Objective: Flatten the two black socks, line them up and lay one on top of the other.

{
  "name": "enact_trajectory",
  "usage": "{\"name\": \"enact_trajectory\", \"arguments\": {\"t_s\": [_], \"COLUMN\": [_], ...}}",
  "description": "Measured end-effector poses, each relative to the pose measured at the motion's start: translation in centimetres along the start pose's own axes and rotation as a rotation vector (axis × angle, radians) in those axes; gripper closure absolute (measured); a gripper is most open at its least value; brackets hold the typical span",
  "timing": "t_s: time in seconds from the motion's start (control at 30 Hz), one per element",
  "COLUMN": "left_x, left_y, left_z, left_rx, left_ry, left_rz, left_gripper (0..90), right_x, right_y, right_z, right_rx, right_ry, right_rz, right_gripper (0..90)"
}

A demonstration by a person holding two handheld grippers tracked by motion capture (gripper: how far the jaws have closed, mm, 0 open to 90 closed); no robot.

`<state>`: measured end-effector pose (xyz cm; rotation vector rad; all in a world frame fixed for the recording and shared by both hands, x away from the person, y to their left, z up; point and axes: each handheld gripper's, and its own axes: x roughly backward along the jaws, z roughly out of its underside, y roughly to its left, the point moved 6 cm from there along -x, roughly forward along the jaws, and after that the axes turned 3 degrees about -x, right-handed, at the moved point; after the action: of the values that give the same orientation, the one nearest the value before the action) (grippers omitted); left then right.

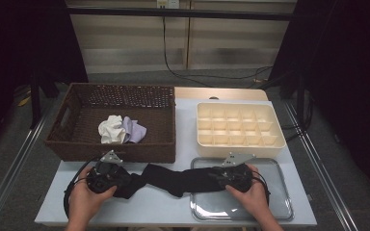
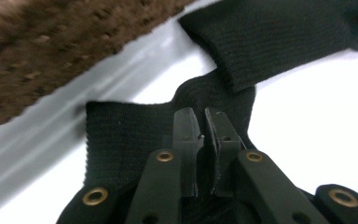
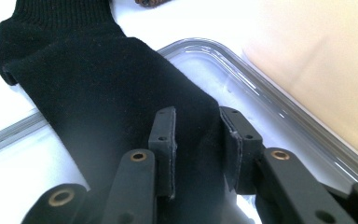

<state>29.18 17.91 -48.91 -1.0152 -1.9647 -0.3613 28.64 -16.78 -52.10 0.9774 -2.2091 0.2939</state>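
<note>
**Both grippers on the black sock, front edge of table**

Currently the black sock (image 1: 173, 179) lies stretched across the near part of the white table (image 1: 173, 211), between the two grippers. Its right end rests on the clear tray (image 1: 279, 202); its left end sits on bare tabletop, just in front of the brown wicker basket (image 1: 77, 144).

Left gripper (image 1: 125, 182): jaws nearly together, pinching a bunched fold of knit fabric. In the left gripper view the pads (image 2: 186, 135) stand with only a thin slit between them, fabric gathered in it, and the ribbed cuff spreads out to the left.

Right gripper (image 1: 212, 175): jaws part-way open and pressed against either side of the sock. In the right gripper view the cloth fills the gap between both pads (image 3: 163, 140), over the tray's rim (image 3: 261, 93).

Each gripper is held in one of the person's hands, low at the table's near edge.

Elsewhere: a white cloth (image 1: 111, 129) and a lilac cloth (image 1: 134, 130) lie crumpled together inside the basket. The cream compartment organiser (image 1: 241, 126) sits behind the tray, to the basket's right
</note>
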Motion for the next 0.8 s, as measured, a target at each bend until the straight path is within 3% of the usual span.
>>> {"name": "enact_trajectory", "arguments": {"t_s": [0.17,0.3,0.6,0.8], "left_x": [1.7,2.7,3.9,4.4], "left_y": [-0.1,0.1,0.2,0.0], "left_z": [-1.0,-1.3,-1.5,-2.1], "left_rx": [-0.018,-0.007,0.013,-0.001], "left_ry": [-0.060,-0.100,-0.143,-0.160], "left_rz": [-0.010,-0.010,-0.009,-0.010], "left_gripper": [85.8,86.2,86.4,86.4], "right_x": [0.0,0.0,0.0,-0.1], "right_y": [0.1,0.1,0.1,0.1], "right_z": [0.0,0.0,0.0,-0.1], "right_rx": [-0.007,-0.004,0.000,0.002], "right_ry": [0.000,-0.002,-0.002,0.000], "right_rz": [0.001,0.002,0.002,0.003], "right_gripper": [67.9,67.9,67.9,67.9]}}
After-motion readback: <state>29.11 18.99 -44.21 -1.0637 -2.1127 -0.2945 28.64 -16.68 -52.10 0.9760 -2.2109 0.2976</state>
